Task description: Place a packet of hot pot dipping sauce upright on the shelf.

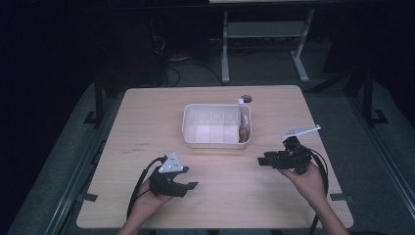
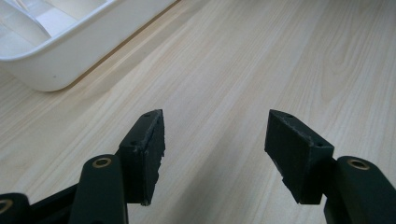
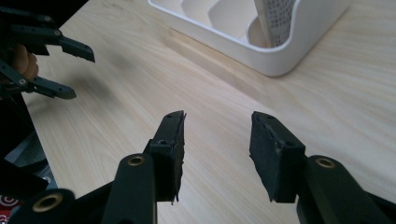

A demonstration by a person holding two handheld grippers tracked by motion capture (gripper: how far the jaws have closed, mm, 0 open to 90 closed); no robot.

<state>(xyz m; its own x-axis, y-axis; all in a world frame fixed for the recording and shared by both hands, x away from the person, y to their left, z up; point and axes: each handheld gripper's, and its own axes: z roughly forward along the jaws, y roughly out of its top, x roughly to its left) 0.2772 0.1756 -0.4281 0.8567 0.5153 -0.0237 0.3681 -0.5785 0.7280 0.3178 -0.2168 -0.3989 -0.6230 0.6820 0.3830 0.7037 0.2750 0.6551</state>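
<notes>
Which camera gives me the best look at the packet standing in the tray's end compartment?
The right gripper view: the packet stands close up in the white tray, its printed face plain. The high view shows it small and blurred at the tray's right end. The left gripper view catches just a tray corner.

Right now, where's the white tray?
High view: the white tray sits mid-table toward the far edge, beyond both tools, nearer the right tool; a packet stands in its rightmost compartment.

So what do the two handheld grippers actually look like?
Both are black two-jaw tools. The left gripper carries a grey three-cornered plate and trails a black cable. The right gripper has a similar plate seen edge-on. Its pads are blocky and worn, with brass-coloured pivots.
</notes>
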